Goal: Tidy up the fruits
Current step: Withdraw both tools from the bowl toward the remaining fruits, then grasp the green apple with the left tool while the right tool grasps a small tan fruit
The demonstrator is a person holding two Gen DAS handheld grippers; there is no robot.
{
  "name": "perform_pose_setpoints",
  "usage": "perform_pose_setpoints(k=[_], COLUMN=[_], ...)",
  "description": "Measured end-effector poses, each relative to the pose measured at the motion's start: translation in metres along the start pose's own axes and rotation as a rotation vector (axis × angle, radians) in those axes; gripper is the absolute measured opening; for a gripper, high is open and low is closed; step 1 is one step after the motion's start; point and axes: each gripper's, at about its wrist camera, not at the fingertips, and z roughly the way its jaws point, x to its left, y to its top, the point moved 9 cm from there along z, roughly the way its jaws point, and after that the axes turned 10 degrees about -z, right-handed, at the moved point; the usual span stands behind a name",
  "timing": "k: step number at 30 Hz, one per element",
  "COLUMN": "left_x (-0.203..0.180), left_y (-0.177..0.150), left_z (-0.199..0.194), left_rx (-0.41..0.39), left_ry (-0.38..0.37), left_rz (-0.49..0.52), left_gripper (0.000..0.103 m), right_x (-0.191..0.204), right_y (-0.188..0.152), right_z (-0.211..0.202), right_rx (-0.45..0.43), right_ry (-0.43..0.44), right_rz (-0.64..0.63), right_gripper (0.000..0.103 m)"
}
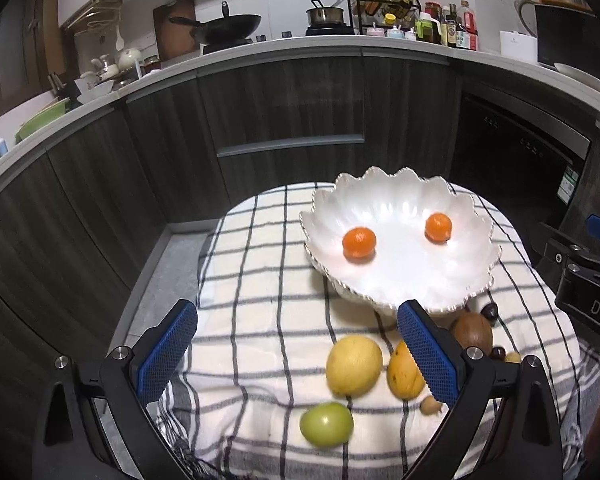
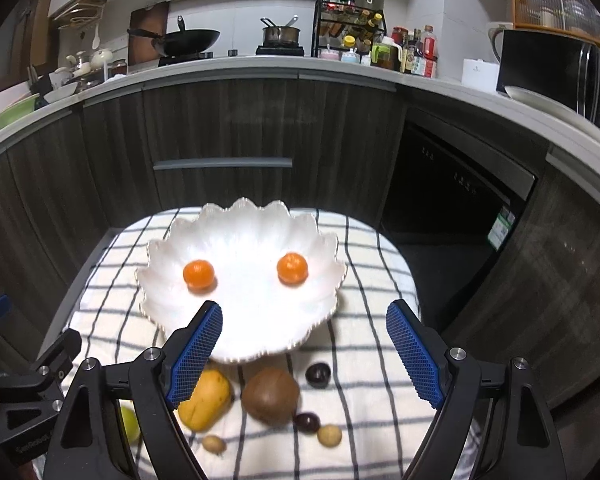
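Observation:
A white scalloped bowl stands on a checked cloth and holds two small oranges. In front of it lie a yellow round fruit, an orange mango, a green fruit, a brown kiwi-like fruit, dark cherries and small tan fruits. My left gripper is open and empty above the cloth. My right gripper is open and empty above the bowl's near rim.
The checked cloth covers a small table in a kitchen. Dark cabinets and a counter with a wok, pot and bottles stand behind. A dishwasher is at the right. The floor lies left of the table.

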Motion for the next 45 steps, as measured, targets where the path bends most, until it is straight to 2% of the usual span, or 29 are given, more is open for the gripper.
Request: perform_pose_setpoints(k=[13,23,30,37,39,43,45], left_x=[0.006,0.014,0.018,0.013,0.011,0.008,0.006], left_y=[-0.048,-0.075,-0.095,-0.109,-0.112,-0.118,-0.12], left_z=[-0.001,0.016,0.038,0.057,0.062,0.071,0.074], left_rx=[-0.024,0.016,0.057,0.095,0.105,0.134,0.141], left_ry=[-0.006,-0.013,0.008,0.03,0.031,0.029,0.022], left_rz=[0.005,-0.02,-0.012,0.018,0.023,0.031,0.031], left_gripper=[0.102,0.102,0.102,0.094,0.091,0.075,0.075], right_x=[0.015,0.029,0.037,0.035,0.034,0.03,0.03], right_y=[-0.054,-0.074,-0.093,-0.107,-0.112,-0.122,-0.125], right_z=[0.001,0.007,0.024,0.038,0.044,0.057,0.06], right_rx=[0.063,0.076,0.128,0.16,0.18,0.223,0.235], right_ry=[0.022,0.033,0.04,0.033,0.038,0.048,0.054], right_rz=[-0.024,-0.038,-0.056,-0.051,-0.041,-0.016,-0.01], right_gripper=[0.085,0.085,0.085,0.085,0.085,0.085,0.085])
